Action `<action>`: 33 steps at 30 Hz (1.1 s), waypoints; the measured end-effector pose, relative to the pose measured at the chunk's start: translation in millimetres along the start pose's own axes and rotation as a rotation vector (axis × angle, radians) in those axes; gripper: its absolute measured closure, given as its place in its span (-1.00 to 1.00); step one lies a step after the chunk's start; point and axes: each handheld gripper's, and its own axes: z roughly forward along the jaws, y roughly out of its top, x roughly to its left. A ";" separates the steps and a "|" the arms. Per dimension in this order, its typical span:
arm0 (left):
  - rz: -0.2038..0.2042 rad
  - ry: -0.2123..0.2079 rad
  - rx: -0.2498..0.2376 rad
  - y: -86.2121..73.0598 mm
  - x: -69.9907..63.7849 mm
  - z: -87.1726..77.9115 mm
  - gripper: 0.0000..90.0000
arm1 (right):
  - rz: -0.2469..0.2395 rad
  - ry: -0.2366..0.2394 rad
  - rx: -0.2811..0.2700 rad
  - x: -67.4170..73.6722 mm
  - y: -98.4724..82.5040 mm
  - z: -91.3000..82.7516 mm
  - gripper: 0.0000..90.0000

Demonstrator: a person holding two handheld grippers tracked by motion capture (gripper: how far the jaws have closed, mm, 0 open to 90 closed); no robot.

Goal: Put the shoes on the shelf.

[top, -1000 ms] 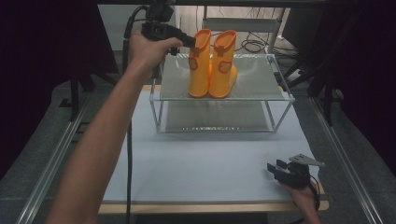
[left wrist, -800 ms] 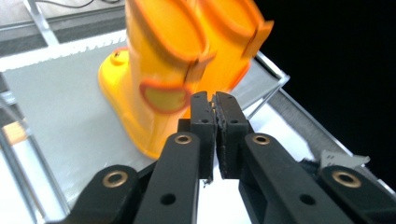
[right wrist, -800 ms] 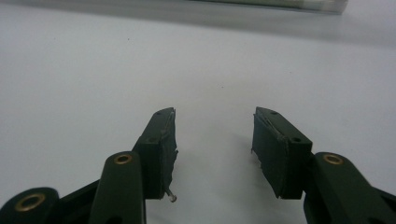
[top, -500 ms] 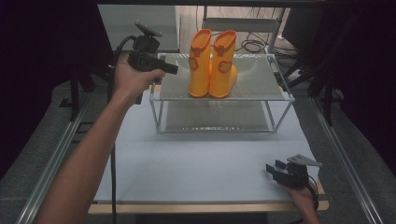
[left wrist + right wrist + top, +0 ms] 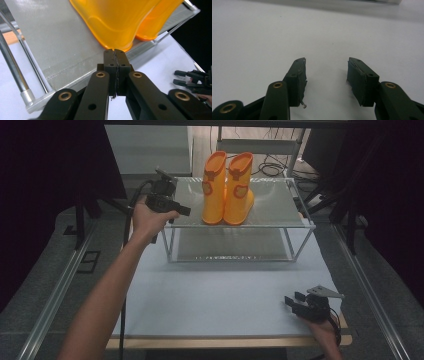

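A pair of orange rubber boots (image 5: 227,187) stands upright on the top of a clear wire-framed shelf (image 5: 272,205). My left gripper (image 5: 186,211) hovers at the shelf's left edge, pointing toward the boots, a short way from them. In the left gripper view its jaws (image 5: 115,51) are pressed together with nothing between them, just short of the nearer boot's sole (image 5: 117,22). My right gripper (image 5: 290,302) rests low at the table's front right corner. Its jaws (image 5: 327,67) stand apart over the bare white tabletop.
The white table surface (image 5: 215,295) stretches in front of the shelf. The shelf has a lower level (image 5: 230,245) under the top sheet. Metal rails (image 5: 55,295) run along both sides of the table, and cables (image 5: 272,167) lie on the floor behind.
My left hand has come down and drawn back to the left, from beside the boot tops to the level of the shelf's top edge. The right hand has stayed put.
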 end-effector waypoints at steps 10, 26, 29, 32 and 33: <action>-0.008 0.036 0.021 4.5 2.8 36.0 0.99 | 0.003 -0.001 -0.006 -0.1 -0.2 0.4 0.08; -0.028 0.030 0.018 9.5 -9.1 66.9 1.00 | 0.017 -0.009 -0.016 -2.7 -1.3 0.0 0.08; -0.041 0.009 0.019 11.0 -10.4 67.4 1.00 | 0.008 -0.006 -0.012 -0.2 -0.3 1.2 0.08; -0.029 0.002 0.023 13.0 -15.4 68.5 1.00 | 0.004 -0.003 -0.014 0.6 0.3 2.1 0.08; -0.021 -0.001 0.024 14.1 -16.8 69.2 1.00 | 0.003 -0.001 -0.013 0.8 0.5 2.3 0.08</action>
